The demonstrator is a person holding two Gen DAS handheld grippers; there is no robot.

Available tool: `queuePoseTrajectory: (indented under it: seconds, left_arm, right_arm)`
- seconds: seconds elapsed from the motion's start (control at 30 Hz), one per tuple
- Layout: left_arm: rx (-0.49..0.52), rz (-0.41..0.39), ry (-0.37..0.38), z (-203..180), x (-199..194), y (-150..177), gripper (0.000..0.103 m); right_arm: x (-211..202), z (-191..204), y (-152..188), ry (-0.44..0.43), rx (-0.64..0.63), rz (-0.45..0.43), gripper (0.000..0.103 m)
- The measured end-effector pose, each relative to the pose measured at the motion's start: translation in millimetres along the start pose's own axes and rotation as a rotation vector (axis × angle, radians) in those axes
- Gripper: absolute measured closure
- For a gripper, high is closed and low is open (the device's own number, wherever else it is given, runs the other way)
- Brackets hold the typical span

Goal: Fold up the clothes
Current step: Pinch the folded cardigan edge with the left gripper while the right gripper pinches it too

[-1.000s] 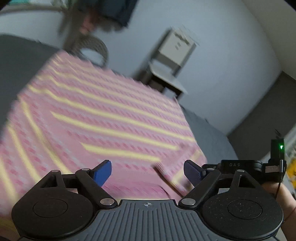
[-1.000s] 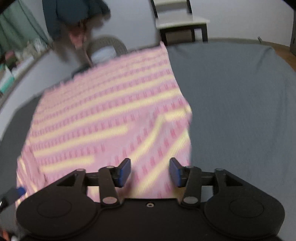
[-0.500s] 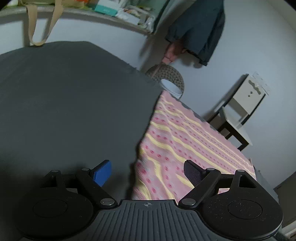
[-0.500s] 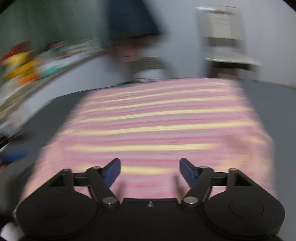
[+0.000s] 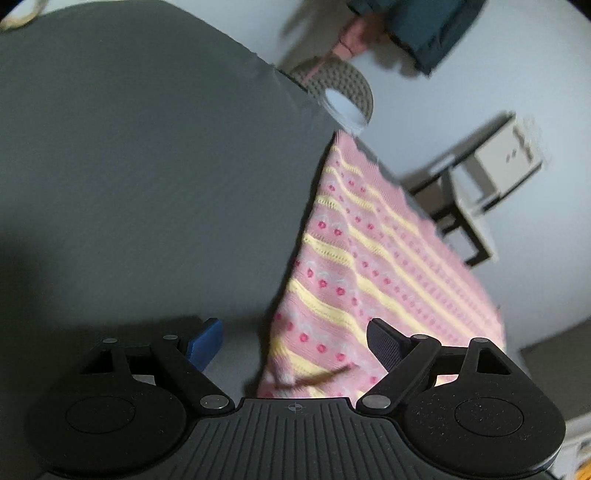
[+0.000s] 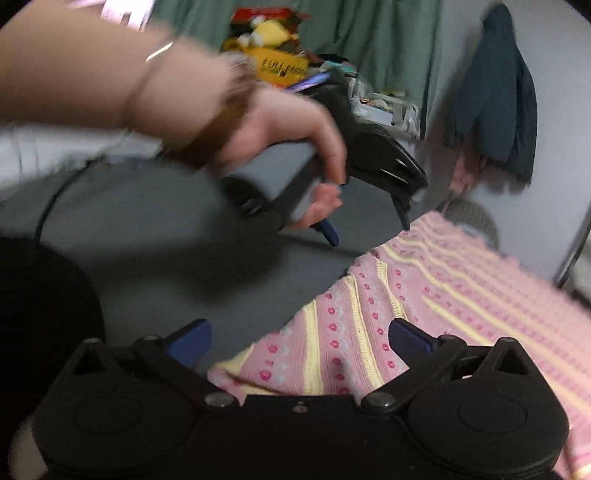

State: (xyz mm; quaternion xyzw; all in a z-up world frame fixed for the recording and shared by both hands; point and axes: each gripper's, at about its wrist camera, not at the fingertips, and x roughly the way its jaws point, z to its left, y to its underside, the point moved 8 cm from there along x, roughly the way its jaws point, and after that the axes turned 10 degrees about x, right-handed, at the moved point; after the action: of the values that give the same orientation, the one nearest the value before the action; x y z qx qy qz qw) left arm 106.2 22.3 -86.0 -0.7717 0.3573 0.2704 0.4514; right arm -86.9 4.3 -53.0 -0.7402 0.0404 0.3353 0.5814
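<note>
Grey bed sheet point(image 5: 147, 177) fills most of left wrist view. Woven basket point(image 5: 338, 79) beyond far edge of bed, against pale wall point(image 5: 461, 110); white item inside, blurred. Dark teal garment point(image 6: 495, 92) hangs on wall above basket, something pinkish hanging below it, possibly another garment. Chair point(image 5: 491, 177) with pale seat and dark legs stands by wall. Green curtain point(image 6: 373, 40) in background, cluttered shelf in front with yellow plush toy point(image 6: 269, 31) and yellow printed bag point(image 6: 282, 66).
</note>
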Motion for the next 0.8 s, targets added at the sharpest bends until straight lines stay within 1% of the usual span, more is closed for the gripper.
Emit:
queuePoseTrajectory:
  seconds: [0.03, 0.07, 0.1, 0.13, 0.2, 0.27, 0.4, 0.43, 0.5, 0.53, 0.63, 0.7, 0.73, 0.77, 0.8]
  left_arm:
    - [0.017, 0.016, -0.008, -1, 5, -1, 0.017]
    - [0.018, 0.031, 0.002, -2, 10, 0, 0.017]
    - [0.008, 0.037, 0.019, -2, 13, 1, 0.017]
    - [-0.002, 0.044, 0.036, -3, 15, 3, 0.017]
    - [-0.005, 0.03, 0.051, -5, 20, 4, 0.018]
    - [0.023, 0.021, 0.055, -8, 22, 6, 0.018]
    - [0.067, 0.021, 0.08, -11, 15, 9, 0.018]
    - [0.072, 0.023, 0.088, -13, 15, 10, 0.018]
    - [0.085, 0.039, 0.09, -15, 14, 11, 0.018]
    - [0.103, 0.05, 0.088, -16, 13, 11, 0.018]
    - [0.161, 0.082, 0.08, -19, 10, 14, 0.018]
    - [0.198, 0.091, 0.065, -22, 10, 16, 0.018]
    - [0.208, 0.09, 0.059, -23, 10, 16, 0.018]
    - [0.219, 0.089, 0.054, -24, 10, 16, 0.027]
    - [0.222, 0.09, 0.058, -25, 10, 17, 0.034]
  right_arm:
    - [3, 6, 3, 0.03, -0.05, 0.009, 0.0]
    - [4, 13, 7, 0.066, -0.117, 0.028, 0.0]
    - [5, 20, 12, 0.105, -0.191, 0.03, 0.0]
    - [4, 25, 14, 0.132, -0.229, 0.01, 0.0]
    - [2, 36, 17, 0.186, -0.302, -0.03, 0.0]
    - [2, 42, 16, 0.234, -0.338, -0.03, 0.0]
    - [5, 40, 16, 0.152, -0.298, 0.045, 0.002]
    - [5, 39, 16, 0.131, -0.287, 0.064, 0.004]
    - [6, 39, 16, 0.089, -0.266, 0.102, 0.011]
    - [6, 38, 16, 0.068, -0.256, 0.121, 0.012]
    - [7, 46, 16, 0.06, -0.293, 0.12, 0.012]
    - [6, 49, 20, 0.086, -0.328, 0.105, 0.021]
    - [6, 51, 22, 0.1, -0.346, 0.098, 0.021]
    - [6, 53, 24, 0.113, -0.363, 0.09, 0.024]
    - [5, 54, 26, 0.127, -0.38, 0.082, 0.032]
